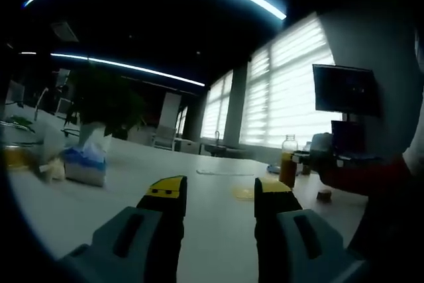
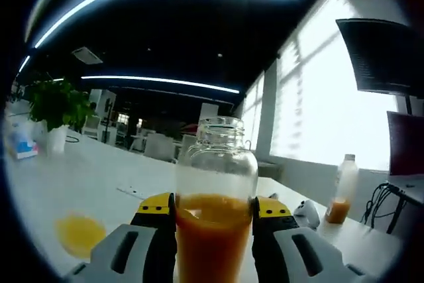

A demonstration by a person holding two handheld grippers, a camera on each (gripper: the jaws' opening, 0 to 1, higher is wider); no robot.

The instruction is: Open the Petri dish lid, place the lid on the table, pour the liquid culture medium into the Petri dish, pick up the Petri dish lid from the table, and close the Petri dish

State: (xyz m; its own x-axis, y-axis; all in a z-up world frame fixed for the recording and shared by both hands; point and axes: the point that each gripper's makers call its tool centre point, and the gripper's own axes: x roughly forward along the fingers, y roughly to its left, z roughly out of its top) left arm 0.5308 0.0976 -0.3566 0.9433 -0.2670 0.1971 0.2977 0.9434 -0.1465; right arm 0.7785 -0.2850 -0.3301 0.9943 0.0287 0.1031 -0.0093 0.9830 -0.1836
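A clear glass bottle [image 2: 215,223], uncapped and half full of orange liquid, stands upright with my right gripper [image 2: 215,207] shut on it. In the left gripper view the same bottle [image 1: 288,162] hangs at the right, held by the right gripper [image 1: 317,159] above the table. The Petri dish [image 1: 244,193] lies open on the white table with yellow liquid in it, just beyond my open left gripper [image 1: 218,189]. In the right gripper view the dish [image 2: 79,233] lies low at the left. A flat clear piece [image 1: 222,172], probably the lid [image 2: 132,191], lies on the table farther back.
A potted plant [image 1: 106,97] and a tissue pack [image 1: 86,160] stand at the left of the white table [image 1: 132,164]. A small cap [image 1: 324,195] lies near the dish. A second bottle [image 2: 341,198] with orange liquid stands at the right, below a dark monitor [image 2: 384,51].
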